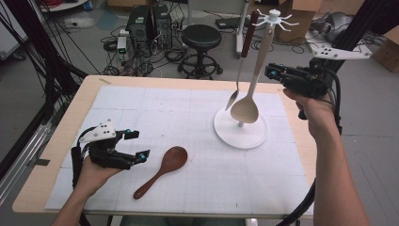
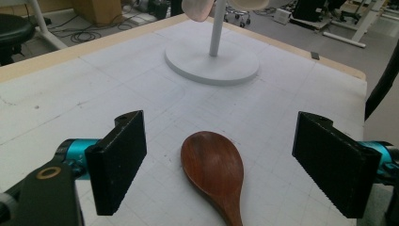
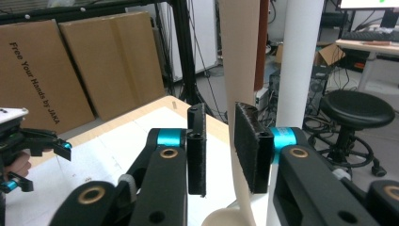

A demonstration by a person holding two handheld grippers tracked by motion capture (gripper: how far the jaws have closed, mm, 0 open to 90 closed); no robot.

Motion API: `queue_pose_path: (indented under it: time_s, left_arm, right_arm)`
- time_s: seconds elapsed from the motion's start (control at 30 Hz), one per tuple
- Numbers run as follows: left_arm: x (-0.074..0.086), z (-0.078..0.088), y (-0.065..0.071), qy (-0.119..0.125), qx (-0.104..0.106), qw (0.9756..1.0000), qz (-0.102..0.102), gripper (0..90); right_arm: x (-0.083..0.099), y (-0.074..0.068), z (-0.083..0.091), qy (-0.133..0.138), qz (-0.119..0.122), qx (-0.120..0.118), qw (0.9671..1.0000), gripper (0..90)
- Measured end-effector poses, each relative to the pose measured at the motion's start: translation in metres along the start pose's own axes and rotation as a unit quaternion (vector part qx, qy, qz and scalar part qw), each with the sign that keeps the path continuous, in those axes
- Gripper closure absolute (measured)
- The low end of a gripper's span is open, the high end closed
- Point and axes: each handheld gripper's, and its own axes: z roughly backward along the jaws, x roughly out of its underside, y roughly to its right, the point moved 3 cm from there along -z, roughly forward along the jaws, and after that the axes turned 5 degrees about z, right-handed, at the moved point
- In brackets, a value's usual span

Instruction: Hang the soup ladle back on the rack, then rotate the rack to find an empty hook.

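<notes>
Fingers (image 2: 120, 165) of the left gripper (image 1: 141, 144) stand spread wide on either side of the bowl of a dark wooden spoon (image 1: 162, 170), touching nothing; the spoon lies flat on the white gridded mat (image 1: 188, 108) at the near side of the bench (image 1: 56, 141), bowl toward the gripper and handle running down toward the front edge. Across the bench the right gripper (image 1: 272, 71) is held high beside the white hanging rack (image 1: 240, 134); its fingers (image 3: 249, 150) are drawn close with a slim gap between them and pinch nothing; the handle of a pale spoon (image 1: 247, 109) hangs just past their tips, next to a knife (image 1: 244, 47) with a dark red handle.

Carved from one piece of wood, the dark spoon looks light and stiff; it should neither bend nor break under a firm squeeze. Its finish looks smooth, perhaps oiled, so the rounded bowl could slide out of flat pads; the bowl is also the widest part and rocks on its curved back. A safer hold is likely the neck or mid-handle, where the section is narrow and the sides nearly parallel; gripped there, it would tip bowl-down, since the bowl carries most of the weight. Lying so low on the mat, the handle leaves little room beneath it; the pads would need to come down almost to the surface before closing.
</notes>
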Motion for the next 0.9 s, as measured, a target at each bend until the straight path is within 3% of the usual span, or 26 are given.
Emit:
queue_pose_path:
  time_s: [0.27, 0.9]
  left_arm:
    - [0.0, 0.0, 0.0, 0.001, 0.002, 1.0, 0.002, 18.6]
    - [0.0, 0.001, -0.001, 0.004, 0.002, 1.0, 0.004, 18.6]
  right_arm:
    - [-0.016, 0.003, 0.012, 0.006, 0.011, 0.002, 0.9999, 90.0]
    - [-0.059, 0.008, 0.013, 0.019, 0.028, 0.01, 0.9994, 90.0]
